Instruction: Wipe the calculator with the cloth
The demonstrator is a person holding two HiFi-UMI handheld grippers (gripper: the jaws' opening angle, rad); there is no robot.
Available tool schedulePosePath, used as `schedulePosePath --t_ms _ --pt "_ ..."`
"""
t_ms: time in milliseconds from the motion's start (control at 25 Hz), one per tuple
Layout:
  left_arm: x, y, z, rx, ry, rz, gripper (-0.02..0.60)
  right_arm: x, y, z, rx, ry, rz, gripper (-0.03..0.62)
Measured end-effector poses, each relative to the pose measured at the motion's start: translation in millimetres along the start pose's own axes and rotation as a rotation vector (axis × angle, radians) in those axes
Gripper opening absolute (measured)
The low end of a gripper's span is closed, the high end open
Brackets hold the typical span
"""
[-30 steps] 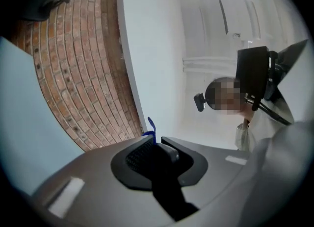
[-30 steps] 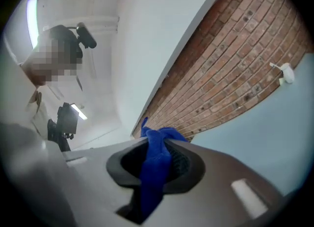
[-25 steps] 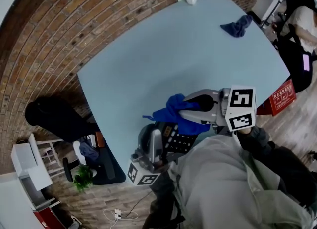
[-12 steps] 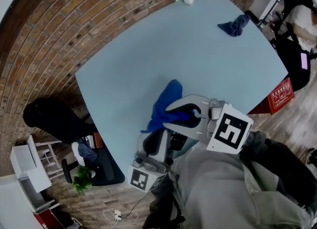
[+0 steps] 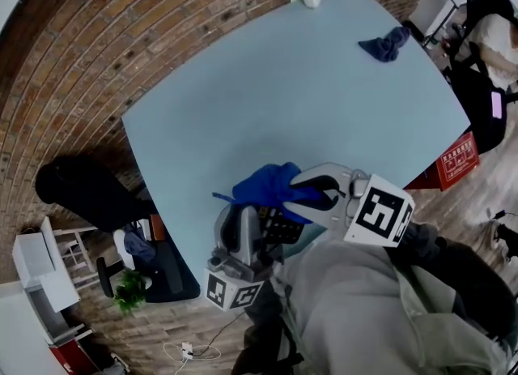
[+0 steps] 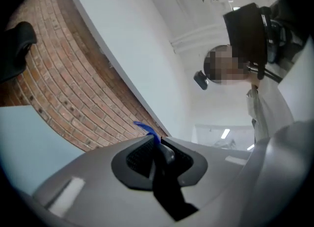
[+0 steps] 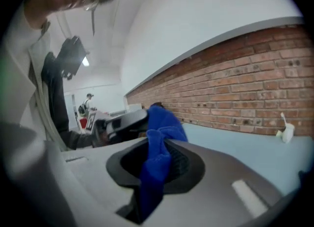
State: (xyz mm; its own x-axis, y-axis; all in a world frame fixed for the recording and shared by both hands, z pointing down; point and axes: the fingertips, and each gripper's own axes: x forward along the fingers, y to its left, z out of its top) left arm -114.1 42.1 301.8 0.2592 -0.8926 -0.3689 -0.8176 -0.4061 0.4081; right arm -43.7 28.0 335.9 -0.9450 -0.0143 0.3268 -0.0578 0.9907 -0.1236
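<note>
At the near edge of the counter (image 5: 243,98), the left gripper (image 5: 245,223) is holding the calculator (image 5: 282,224), apparently clear of the surface. Its fingers (image 6: 140,155) are standing only narrowly apart, pinching the thin dark edge of the case. The right gripper (image 5: 314,191) is gripping the blue cloth (image 5: 263,185): its fingers (image 7: 185,164) are pressing together on a fold of fabric, and the loose bunch is hanging over the top of the calculator, touching it.

The wiping stroke is judged to be under way. For a good result:
- The cloth bunch, not the hard fingers, should be doing the rubbing on the keys and display.
- Pressure should be staying light, since the case is being held by one edge and a hard push is likely to lever it out of the grip.
- Strokes should be running along the length of the case and overlapping.
</note>
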Motion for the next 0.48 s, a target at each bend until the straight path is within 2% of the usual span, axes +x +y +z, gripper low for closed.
schedulePosePath --t_ms 80,160,240,280,360,480 --pt "-3 15 6 -0.044 -0.051 0.074 0.046 10 35 -15 -0.121 0.095 0.045 0.063" --pt "-6 25 10 -0.082 -0.100 0.127 0.046 18 72 -24 -0.208 0.144 0.131 0.063" --pt "-10 29 14 -0.130 -0.138 0.134 0.046 21 93 -25 -0.229 0.142 0.194 0.063" --pt "-12 30 15 -0.157 -0.152 0.129 0.046 20 91 -22 -0.227 0.126 0.189 0.063" --pt "-14 30 17 -0.189 -0.166 0.115 0.048 16 65 -12 -0.220 0.079 0.116 0.063" --pt "-16 27 17 -0.208 -0.170 0.109 0.051 6 8 13 -0.219 -0.057 -0.059 0.063"
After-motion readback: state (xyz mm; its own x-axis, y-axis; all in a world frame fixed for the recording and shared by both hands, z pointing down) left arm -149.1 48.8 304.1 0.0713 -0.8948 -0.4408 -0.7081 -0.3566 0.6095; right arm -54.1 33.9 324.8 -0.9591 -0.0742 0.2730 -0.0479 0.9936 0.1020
